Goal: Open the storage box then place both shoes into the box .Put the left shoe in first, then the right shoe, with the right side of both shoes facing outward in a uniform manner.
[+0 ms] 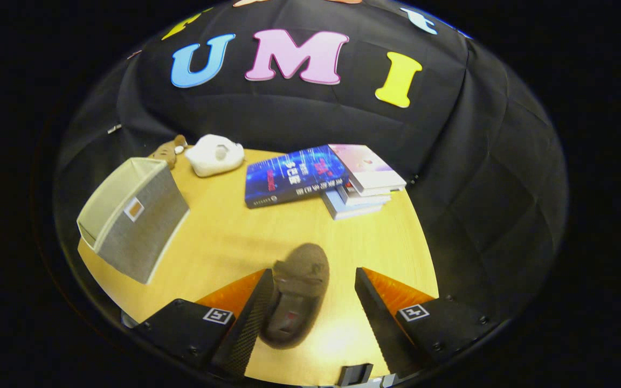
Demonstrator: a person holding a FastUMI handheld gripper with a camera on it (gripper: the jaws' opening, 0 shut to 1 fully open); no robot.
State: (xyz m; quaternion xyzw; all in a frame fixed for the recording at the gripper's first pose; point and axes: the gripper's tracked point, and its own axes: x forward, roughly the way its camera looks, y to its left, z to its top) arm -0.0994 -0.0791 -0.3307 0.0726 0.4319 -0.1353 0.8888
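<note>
We've got the gripper (310,302) spread wide, nothing clamped; brown slipper (295,293) lies on the table (224,237) between the fingers, hugging our left one, lined up for a grab. Grey fabric storage box (135,218) stands open, ahead-left.

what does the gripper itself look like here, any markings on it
The gripper has two wedge-shaped fingers that narrow toward their tips, each on a black block body fixed with small screws. Each block carries a square black-and-white tag on top. The left finger has a fine grid texture on its inner face.
</note>
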